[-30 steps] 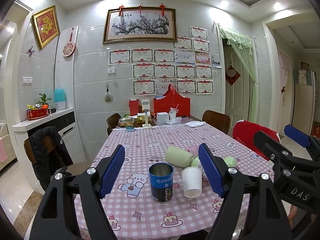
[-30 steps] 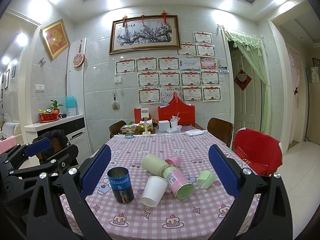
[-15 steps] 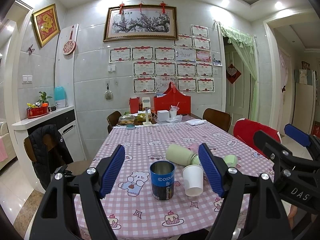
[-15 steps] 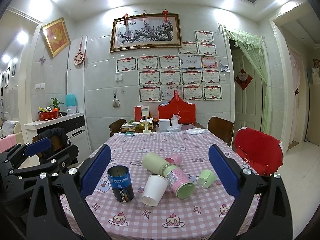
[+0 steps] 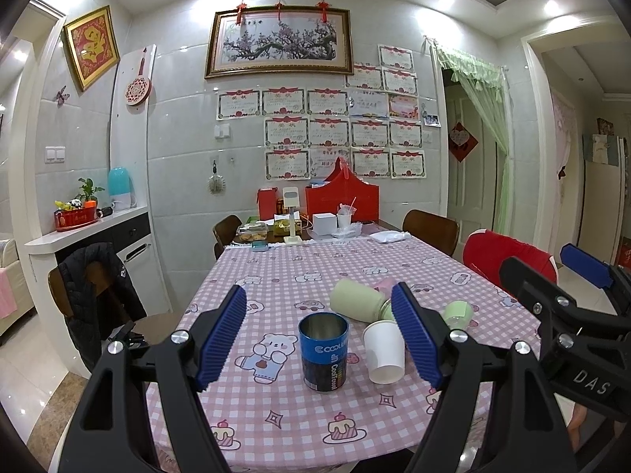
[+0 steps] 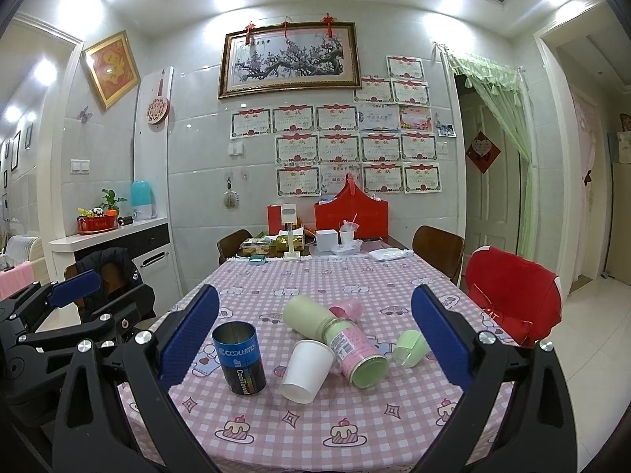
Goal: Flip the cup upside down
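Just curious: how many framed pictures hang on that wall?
2: the wide blossom painting above the certificates, and a red-and-gold picture hung tilted to its left. Others may be out of view.

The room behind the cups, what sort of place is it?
Most likely the dining room of a family home: a dining table under a pink checked cloth with wooden chairs, rows of award certificates taped to the tiled wall, and a framed blossom painting.

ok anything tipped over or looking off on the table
Yes. The green-and-pink bottle lies on its side, its small green cap off beside it. The white paper cup already sits mouth-down, tilted. The blue can stands upright.
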A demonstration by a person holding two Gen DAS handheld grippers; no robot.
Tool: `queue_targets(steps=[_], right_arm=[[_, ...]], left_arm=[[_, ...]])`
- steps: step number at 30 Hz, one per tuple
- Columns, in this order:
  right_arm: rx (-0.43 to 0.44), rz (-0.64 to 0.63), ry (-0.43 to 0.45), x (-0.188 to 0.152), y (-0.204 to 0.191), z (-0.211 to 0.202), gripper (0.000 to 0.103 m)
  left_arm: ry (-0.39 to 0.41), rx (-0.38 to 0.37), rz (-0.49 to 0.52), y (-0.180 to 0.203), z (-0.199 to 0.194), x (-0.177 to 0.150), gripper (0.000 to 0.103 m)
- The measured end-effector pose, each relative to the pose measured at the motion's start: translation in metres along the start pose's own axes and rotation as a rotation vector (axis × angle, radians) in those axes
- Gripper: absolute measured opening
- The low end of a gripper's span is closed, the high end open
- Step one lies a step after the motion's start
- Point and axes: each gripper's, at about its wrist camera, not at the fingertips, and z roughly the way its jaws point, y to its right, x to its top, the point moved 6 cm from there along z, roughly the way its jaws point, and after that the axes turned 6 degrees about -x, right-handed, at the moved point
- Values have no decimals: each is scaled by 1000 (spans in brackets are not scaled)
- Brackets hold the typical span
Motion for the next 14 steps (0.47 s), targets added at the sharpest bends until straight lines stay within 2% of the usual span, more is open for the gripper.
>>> queue_targets(steps=[14], right_arm=[[6,-27,-78,-24,-8,31,94]], left_arm=[[-80,20,-17,-14,34,-29,75]])
